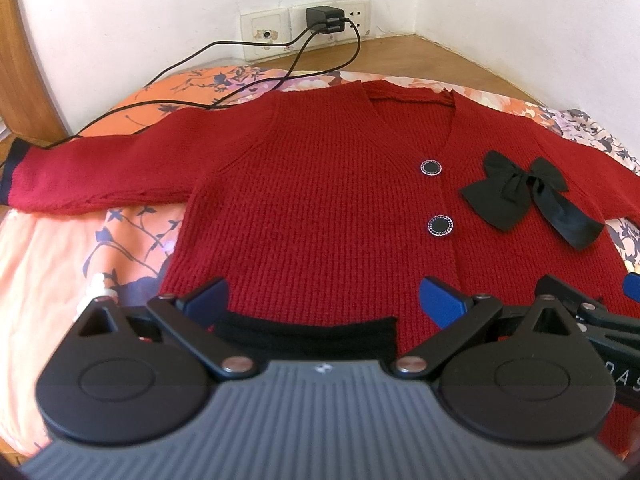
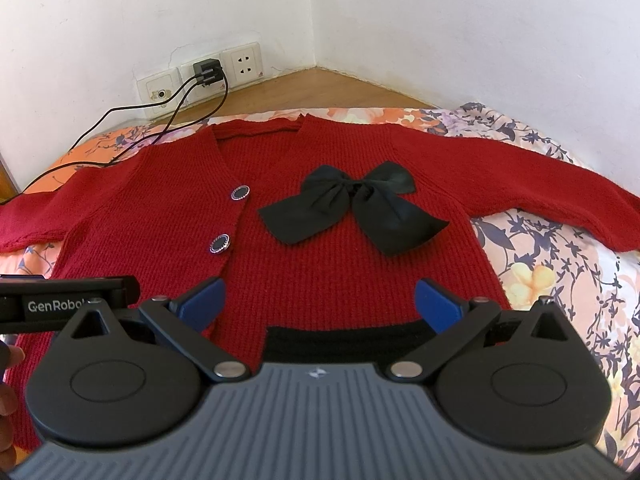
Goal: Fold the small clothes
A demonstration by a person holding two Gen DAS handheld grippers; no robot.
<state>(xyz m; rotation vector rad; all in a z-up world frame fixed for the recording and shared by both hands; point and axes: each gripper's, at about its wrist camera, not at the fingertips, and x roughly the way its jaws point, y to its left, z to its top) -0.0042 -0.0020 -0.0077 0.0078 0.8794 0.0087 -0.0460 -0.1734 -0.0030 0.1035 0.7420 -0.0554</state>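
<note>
- The bed (image 1: pixel 60 248), covered in a floral orange sheet, carries the red cardigan (image 1: pixel 320 200); bare sheet shows along the bed's left edge below the outstretched sleeve (image 1: pixel 80 172), and along the right edge beyond the other sleeve (image 2: pixel 540 184) in the right wrist view
- At the far edge of the bed a strip of wooden ledge (image 2: pixel 340 88) meets the white wall; a black charger (image 1: pixel 323 19) sits in a wall socket there, and its cables (image 1: pixel 240 80) trail down over the far left corner of the bed, reaching the left sleeve
- No containers are in view
- The cardigan lies flat, front up, neckline toward the wall and black hem band (image 1: pixel 308 332) toward the cameras; its long axis runs sleeve to sleeve, across the bed; two round dark buttons (image 1: pixel 431 167) line the closed front, and a black bow (image 2: pixel 352 204) lies just beside them on the chest
- The left hand-held gripper (image 1: pixel 324 300) hangs over the hem, fingers spread wide apart, grasping nothing; its blue pads (image 1: pixel 442 300) stand over the knit
- The right hand-held gripper (image 2: pixel 320 300) likewise stands released and wide over the hem band on the bow side; the two sit just beside each other
</note>
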